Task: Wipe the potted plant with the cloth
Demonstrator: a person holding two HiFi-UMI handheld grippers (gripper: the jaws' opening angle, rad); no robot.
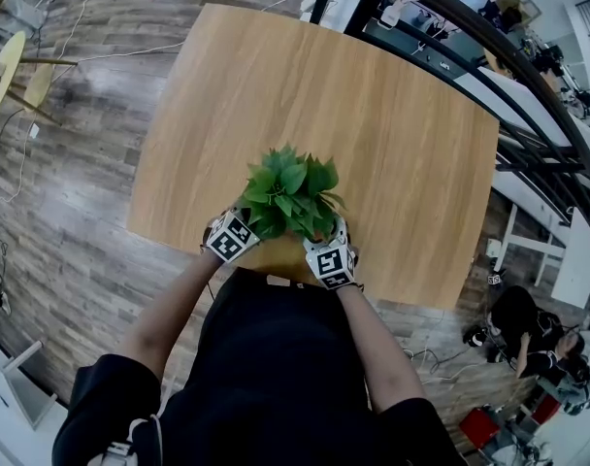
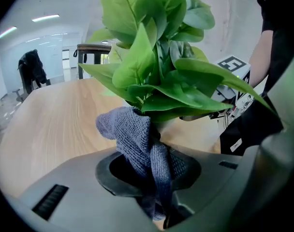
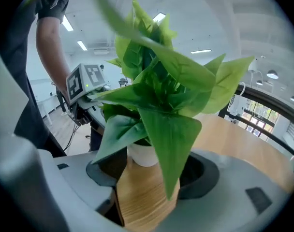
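A small potted plant (image 1: 290, 197) with broad green leaves stands near the table's front edge, between my two grippers. My left gripper (image 2: 149, 166) is shut on a bunched grey-blue cloth (image 2: 137, 139). The cloth's top presses up against the plant's lower leaves (image 2: 152, 76). My right gripper (image 3: 152, 170) is open, with the white pot (image 3: 143, 154) standing just past its jaws and a long leaf (image 3: 169, 139) hanging between them. In the head view the left gripper (image 1: 230, 236) and right gripper (image 1: 331, 260) flank the plant, and leaves hide their tips.
The wooden table (image 1: 373, 124) stretches away behind the plant. Its front edge (image 1: 276, 278) lies right against the person's body. A dark railing (image 1: 489, 47) runs past the far right corner. A seated person (image 1: 528, 333) is on the floor at the right.
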